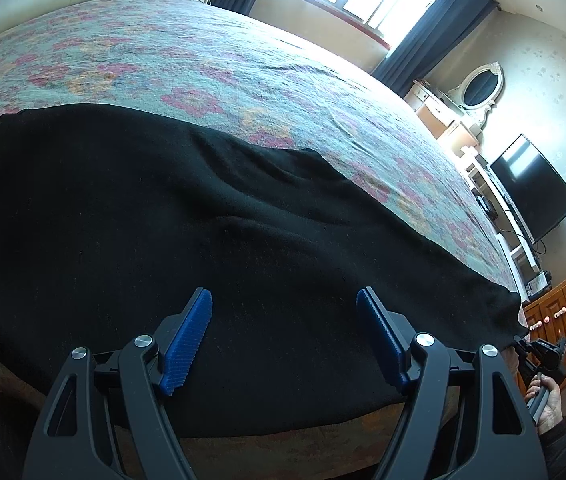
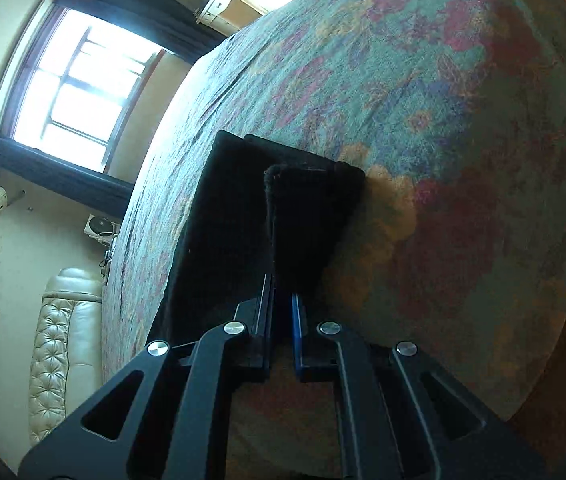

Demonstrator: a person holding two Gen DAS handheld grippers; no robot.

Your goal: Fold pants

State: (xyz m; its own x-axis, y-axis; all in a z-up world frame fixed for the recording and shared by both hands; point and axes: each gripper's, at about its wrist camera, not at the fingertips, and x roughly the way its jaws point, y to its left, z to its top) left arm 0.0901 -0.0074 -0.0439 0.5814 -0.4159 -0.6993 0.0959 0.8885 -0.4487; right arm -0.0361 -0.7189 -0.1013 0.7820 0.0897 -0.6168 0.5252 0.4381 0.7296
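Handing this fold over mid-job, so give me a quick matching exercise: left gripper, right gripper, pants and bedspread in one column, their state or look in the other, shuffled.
Column one:
1. left gripper
2. right gripper
3. pants
4. bedspread

Column two:
A. floral pattern, teal and pink
B. jaws wide apart, holding nothing
C. black, spread along the bed's near edge
D. jaws closed on dark fabric

Pairs: 1-B, 2-D, 3-C, 4-A. In the left wrist view, the right gripper pinches the pants' far end.
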